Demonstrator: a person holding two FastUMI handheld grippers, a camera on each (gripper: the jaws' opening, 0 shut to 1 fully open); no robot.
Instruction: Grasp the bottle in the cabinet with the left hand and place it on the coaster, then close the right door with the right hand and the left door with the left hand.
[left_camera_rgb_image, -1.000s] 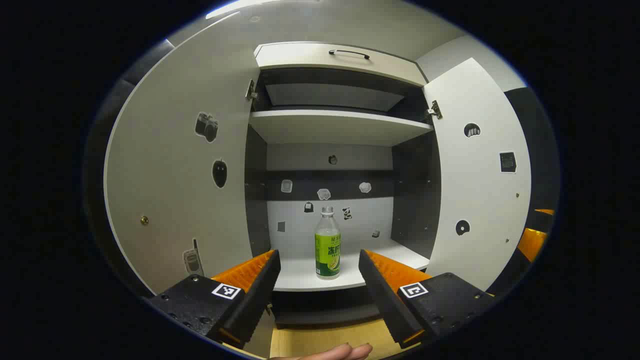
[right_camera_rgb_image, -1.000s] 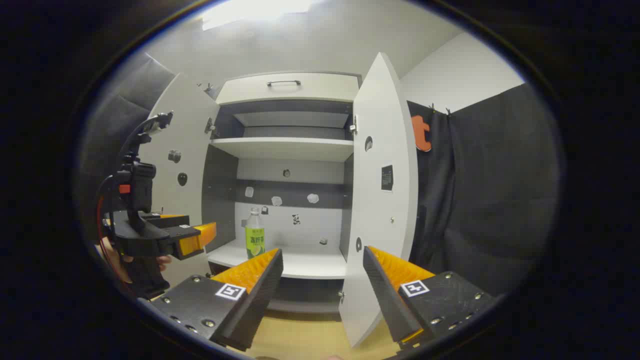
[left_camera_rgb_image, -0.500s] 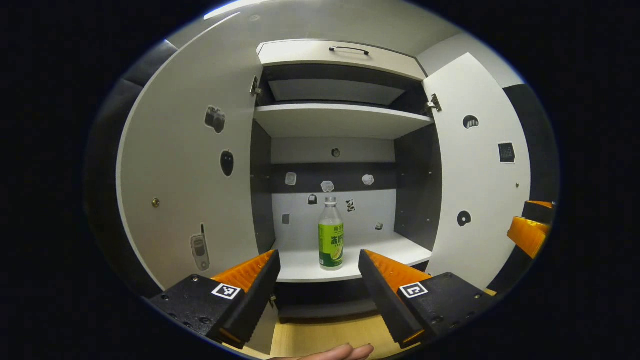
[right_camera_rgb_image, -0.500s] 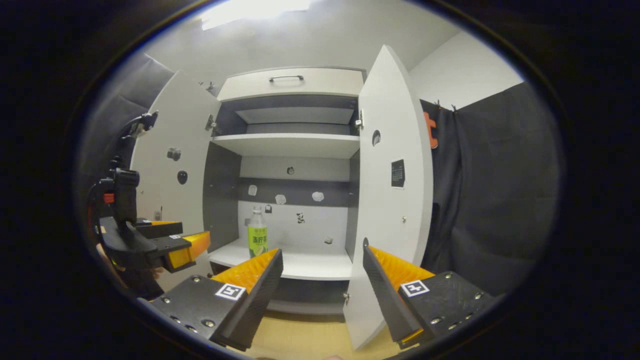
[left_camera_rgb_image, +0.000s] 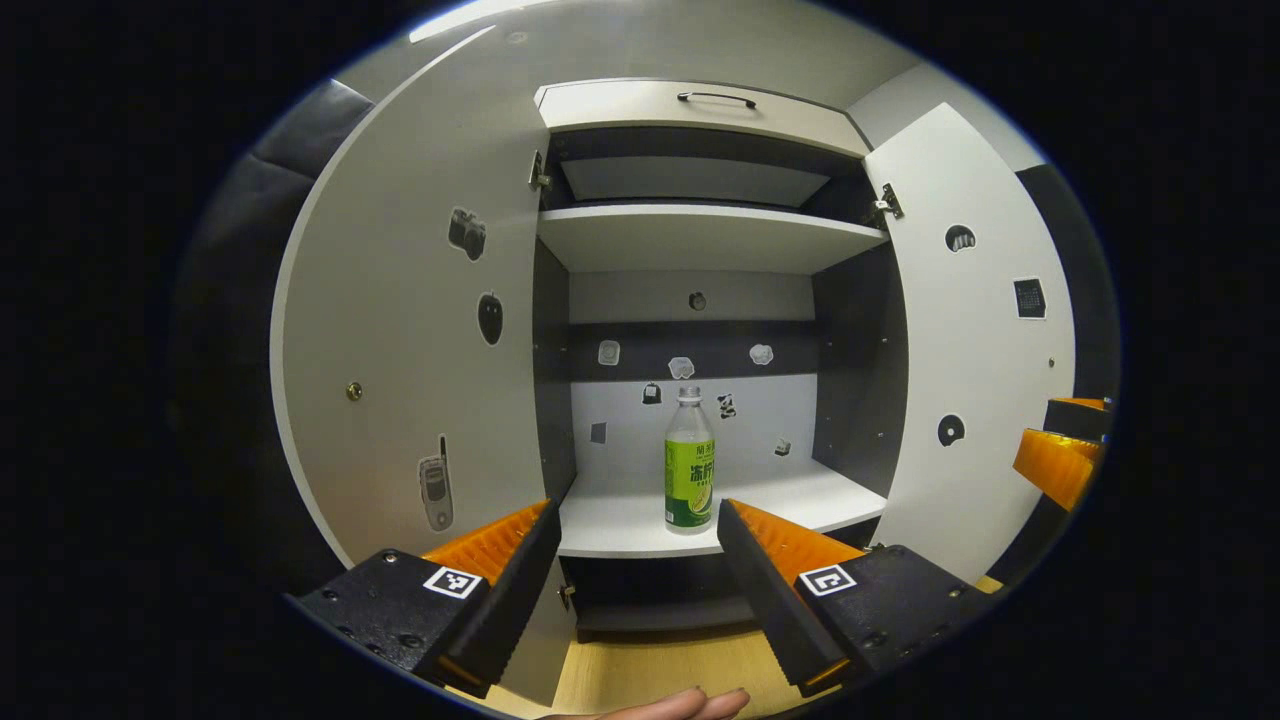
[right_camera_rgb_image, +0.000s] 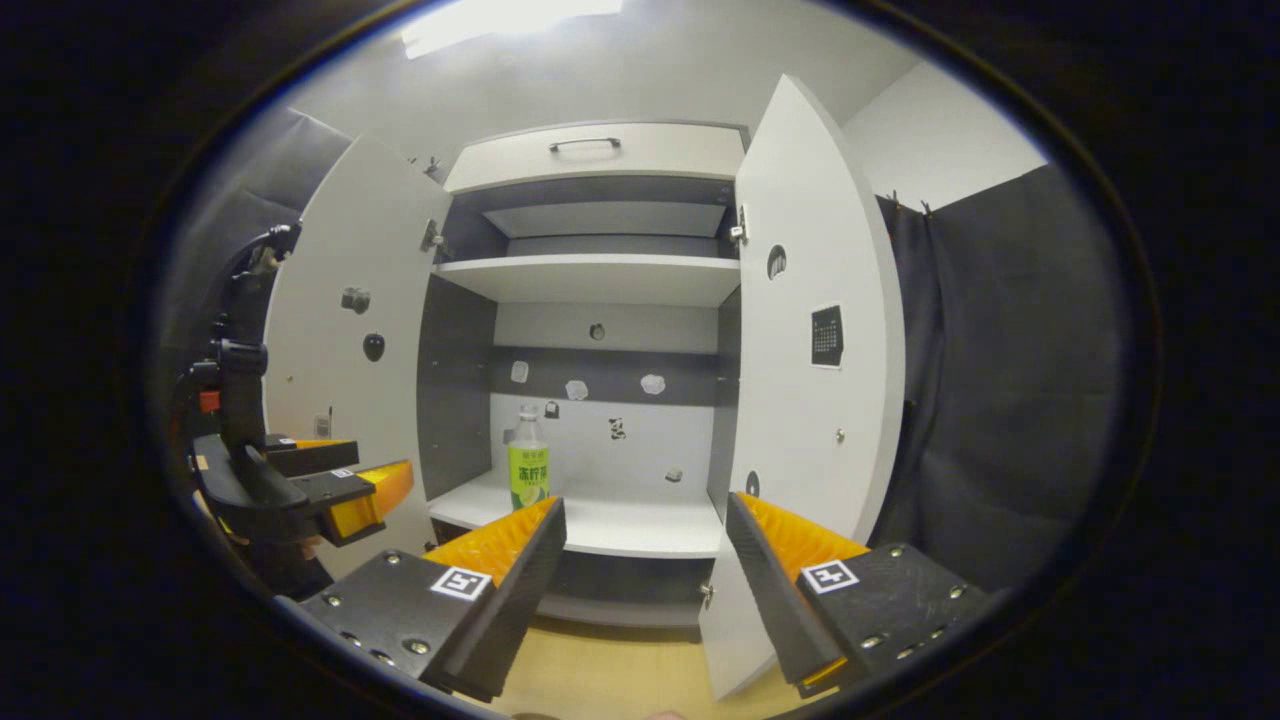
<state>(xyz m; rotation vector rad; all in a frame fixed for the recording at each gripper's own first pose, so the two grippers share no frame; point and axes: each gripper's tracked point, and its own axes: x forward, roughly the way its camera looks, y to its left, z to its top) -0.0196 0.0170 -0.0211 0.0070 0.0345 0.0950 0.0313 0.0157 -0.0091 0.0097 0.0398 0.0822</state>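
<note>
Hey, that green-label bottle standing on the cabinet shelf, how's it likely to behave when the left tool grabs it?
The bottle stands tall and narrow on the shelf, so a sideways nudge would probably tip it. Its clear walls look like thin plastic and may flex under a hard squeeze. The round body would likely roll if it fell.

bottle (left_camera_rgb_image: 689, 468): clear, green label | left door (left_camera_rgb_image: 420, 340): white, stickers

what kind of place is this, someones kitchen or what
Probably a staged recording booth, not a lived-in kitchen: a white double-door cabinet stands open, holding just one clear plastic bottle with a green label; small picture stickers dot its doors, and black cloth hangs beside it.
</note>
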